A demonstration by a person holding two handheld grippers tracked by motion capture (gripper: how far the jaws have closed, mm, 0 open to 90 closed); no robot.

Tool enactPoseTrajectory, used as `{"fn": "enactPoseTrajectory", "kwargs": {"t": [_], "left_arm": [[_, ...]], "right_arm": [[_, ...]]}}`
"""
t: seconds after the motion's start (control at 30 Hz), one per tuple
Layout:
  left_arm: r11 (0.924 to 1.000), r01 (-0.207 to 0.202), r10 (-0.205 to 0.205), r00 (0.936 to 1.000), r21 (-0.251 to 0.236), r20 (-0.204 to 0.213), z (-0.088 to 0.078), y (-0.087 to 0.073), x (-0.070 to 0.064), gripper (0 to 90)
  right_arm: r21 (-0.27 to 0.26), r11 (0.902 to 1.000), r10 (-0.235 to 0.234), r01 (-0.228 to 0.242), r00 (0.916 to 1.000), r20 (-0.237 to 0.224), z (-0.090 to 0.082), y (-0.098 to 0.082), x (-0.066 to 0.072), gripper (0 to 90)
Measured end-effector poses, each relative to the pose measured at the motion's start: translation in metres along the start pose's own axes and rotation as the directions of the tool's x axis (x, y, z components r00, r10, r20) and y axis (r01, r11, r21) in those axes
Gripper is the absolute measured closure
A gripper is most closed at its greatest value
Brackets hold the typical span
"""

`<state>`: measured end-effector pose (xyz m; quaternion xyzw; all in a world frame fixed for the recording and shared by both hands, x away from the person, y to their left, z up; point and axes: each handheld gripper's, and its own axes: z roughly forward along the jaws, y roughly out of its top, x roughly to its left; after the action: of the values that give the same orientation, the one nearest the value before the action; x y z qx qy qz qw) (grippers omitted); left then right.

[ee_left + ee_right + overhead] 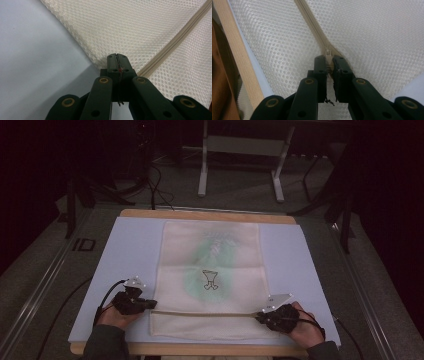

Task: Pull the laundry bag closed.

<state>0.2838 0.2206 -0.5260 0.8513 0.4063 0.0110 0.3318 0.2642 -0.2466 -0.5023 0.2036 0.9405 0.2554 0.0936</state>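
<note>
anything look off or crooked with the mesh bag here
Nothing stands out. The mesh bag lies flat and square on the blue mat; its zipper runs straight between the left hand-held gripper and right hand-held gripper.

Looks like a lab or test room to me, not anybody's home; the floor (235,190) is that grey office-type carpet, and everything around the edges is dark; at the back there's the white metal legs of a desk frame (240,150) with black cables (155,185) trailing loose across the floor; some black stands (345,210) sit off to the right, tripod-ish, can't tell what they carry; the work surface is a wooden board (210,215) with a pale blue mat (130,250) laid flat over it, very staged, like a recording setup; a metal rail (45,280) runs along the left side.
</note>
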Motion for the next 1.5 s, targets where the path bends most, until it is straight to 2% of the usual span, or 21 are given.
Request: {"fn": "enactPoseTrajectory", "kwargs": {"t": [0.3,0.33,0.43,0.5,0.57,0.73,0.83,1.13,1.33,1.37,1.5], "left_arm": [[1.0,-0.003,0.003,1.0,0.003,-0.001,0.0,0.0,0.0,89.8],[1.0,-0.002,0.002,1.0,0.002,0.0,0.0,0.0,0.0,89.8],[1.0,0.001,-0.001,1.0,0.001,0.002,0.0,0.0,0.0,89.8],[1.0,0.001,-0.001,1.0,0.002,0.002,0.0,0.0,0.0,89.8],[1.0,-0.002,0.002,1.0,0.003,0.001,0.0,0.0,0.0,89.8],[1.0,-0.002,0.002,1.0,0.001,-0.001,0.0,0.0,0.0,89.8],[1.0,-0.003,0.003,1.0,0.002,0.002,0.0,0.0,0.0,89.8],[1.0,-0.003,0.003,1.0,0.003,0.002,0.0,0.0,0.0,89.8],[1.0,-0.002,0.002,1.0,0.002,-0.002,0.0,0.0,-0.001,89.8],[1.0,-0.003,0.003,1.0,0.001,-0.004,0.0,0.0,-0.001,89.8],[1.0,-0.004,0.004,1.0,0.0,-0.004,0.0,0.0,-0.001,89.7]], "right_arm": [[-0.012,0.9999,0.011,-0.011,0.9999,-0.003,-0.007,-0.004,-0.005,82.4],[0.011,0.9999,0.007,-0.007,0.9998,0.018,-0.007,-0.005,-0.005,82.5],[0.013,0.999,0.042,-0.043,0.9983,0.04,-0.013,-0.018,-0.013,82.5],[0.012,0.9983,0.056,-0.056,0.9977,0.037,-0.016,-0.022,-0.014,82.5],[-0.013,0.9971,0.076,-0.076,0.9968,0.025,-0.021,-0.029,-0.018,82.5],[-0.009,0.9974,0.071,-0.071,0.9973,0.019,-0.02,-0.03,-0.018,82.5],[-0.015,0.9962,0.086,-0.086,0.9963,-0.001,-0.022,-0.032,-0.02,82.5],[-0.016,0.9961,0.086,-0.086,0.9963,-0.006,-0.021,-0.034,-0.022,82.3],[-0.002,0.9965,0.083,-0.083,0.9965,0.006,-0.017,-0.031,-0.021,82.2],[-0.015,0.996,0.088,-0.088,0.9961,0.0,-0.018,-0.032,-0.023,81.0],[-0.036,0.9936,0.108,-0.107,0.9933,0.041,-0.025,-0.035,-0.026,79.8]]}}
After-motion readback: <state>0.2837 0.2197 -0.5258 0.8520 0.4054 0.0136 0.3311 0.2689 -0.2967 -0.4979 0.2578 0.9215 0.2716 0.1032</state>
